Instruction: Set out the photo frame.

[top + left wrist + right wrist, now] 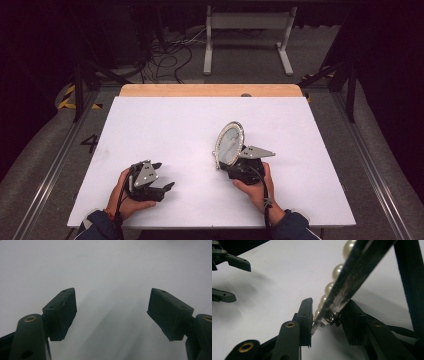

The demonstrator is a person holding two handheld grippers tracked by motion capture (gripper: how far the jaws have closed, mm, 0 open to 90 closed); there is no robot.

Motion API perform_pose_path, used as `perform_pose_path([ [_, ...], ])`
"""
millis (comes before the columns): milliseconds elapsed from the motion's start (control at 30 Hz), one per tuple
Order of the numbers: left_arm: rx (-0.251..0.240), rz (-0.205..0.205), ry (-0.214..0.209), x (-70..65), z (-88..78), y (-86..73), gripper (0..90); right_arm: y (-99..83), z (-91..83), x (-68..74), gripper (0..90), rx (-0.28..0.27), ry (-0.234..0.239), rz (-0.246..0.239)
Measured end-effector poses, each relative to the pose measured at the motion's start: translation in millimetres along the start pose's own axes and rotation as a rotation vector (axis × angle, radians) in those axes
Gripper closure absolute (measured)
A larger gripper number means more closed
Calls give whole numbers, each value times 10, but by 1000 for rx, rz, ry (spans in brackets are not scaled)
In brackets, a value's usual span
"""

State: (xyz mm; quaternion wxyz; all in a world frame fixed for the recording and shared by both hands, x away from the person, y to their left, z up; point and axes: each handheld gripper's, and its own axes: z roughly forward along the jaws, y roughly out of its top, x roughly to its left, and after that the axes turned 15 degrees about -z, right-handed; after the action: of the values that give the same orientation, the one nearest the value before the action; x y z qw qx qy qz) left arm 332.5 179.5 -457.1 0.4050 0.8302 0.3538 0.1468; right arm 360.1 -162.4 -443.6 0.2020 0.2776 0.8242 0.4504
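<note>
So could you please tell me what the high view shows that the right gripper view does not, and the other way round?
The high view gives the mirror as a whole oval standing tilted, the person's hands, the table's wooden strip and the floor cables.

The right gripper view gives the grip close up: the mirror's thin edge between the jaws of the right hand-held gripper, both pads apparently touching it, and single pearls along the rim.

Both show the white table, the mirror, and the open left hand-held gripper.
</note>
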Motion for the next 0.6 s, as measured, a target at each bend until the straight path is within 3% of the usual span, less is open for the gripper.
perform_pose_path([
  [600, 13, 2, -5, -4, 23, -7, 230, -43, -154, -6, 690, 7, 9, -26],
])
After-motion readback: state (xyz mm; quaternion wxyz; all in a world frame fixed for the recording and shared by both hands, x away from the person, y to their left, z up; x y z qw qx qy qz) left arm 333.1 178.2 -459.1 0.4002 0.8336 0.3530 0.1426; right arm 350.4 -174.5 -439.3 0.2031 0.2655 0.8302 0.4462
